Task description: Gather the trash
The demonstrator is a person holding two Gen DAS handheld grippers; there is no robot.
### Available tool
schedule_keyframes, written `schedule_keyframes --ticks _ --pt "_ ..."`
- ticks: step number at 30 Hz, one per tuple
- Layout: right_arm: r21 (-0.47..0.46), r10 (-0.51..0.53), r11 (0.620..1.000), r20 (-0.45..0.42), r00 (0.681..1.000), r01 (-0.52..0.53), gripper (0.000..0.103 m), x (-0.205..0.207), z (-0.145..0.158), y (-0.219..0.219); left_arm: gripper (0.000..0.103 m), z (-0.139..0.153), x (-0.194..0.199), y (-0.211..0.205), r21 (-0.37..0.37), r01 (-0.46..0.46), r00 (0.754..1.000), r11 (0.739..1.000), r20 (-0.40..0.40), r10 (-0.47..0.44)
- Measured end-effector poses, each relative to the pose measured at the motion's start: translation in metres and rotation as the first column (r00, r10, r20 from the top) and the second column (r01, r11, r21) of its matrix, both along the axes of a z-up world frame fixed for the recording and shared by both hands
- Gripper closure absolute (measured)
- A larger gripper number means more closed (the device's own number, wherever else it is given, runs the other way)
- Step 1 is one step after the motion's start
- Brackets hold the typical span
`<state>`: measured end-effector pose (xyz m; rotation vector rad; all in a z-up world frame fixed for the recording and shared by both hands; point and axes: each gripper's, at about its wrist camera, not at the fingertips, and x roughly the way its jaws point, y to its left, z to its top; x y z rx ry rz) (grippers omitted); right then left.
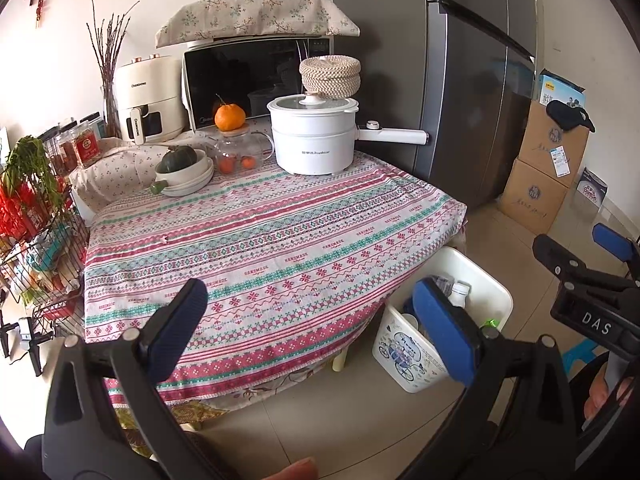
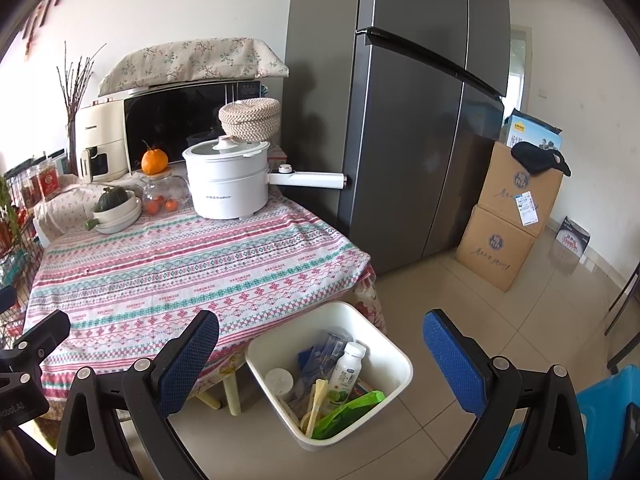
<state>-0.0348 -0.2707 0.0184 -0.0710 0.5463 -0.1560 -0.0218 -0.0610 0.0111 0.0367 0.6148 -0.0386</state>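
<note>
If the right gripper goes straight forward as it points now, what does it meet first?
Probably the white trash bin on the floor, most likely the milk bottle inside it. The right gripper is open and empty; depth is unclear.

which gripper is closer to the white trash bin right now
Right. The right gripper hangs open almost directly above the white trash bin; the left gripper is open over the table's front edge, beside it.

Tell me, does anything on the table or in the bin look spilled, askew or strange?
Nothing is spilled. One odd thing: a woven basket sits on the lid of the white electric pot, tilted. The trash bin stands upright on the floor beside the table, its contents inside.
</note>
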Motion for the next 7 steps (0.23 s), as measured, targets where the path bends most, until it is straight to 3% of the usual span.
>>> schedule_keyframes --ticks 7 --pt "0.0 0.002 1.0 -0.003 1.0 -0.002 0.0 0.0003 -0.001 0.0003 0.001 -0.003 0.0019 0.001 -0.018 0.0 1.0 1.0 -0.023 0.0"
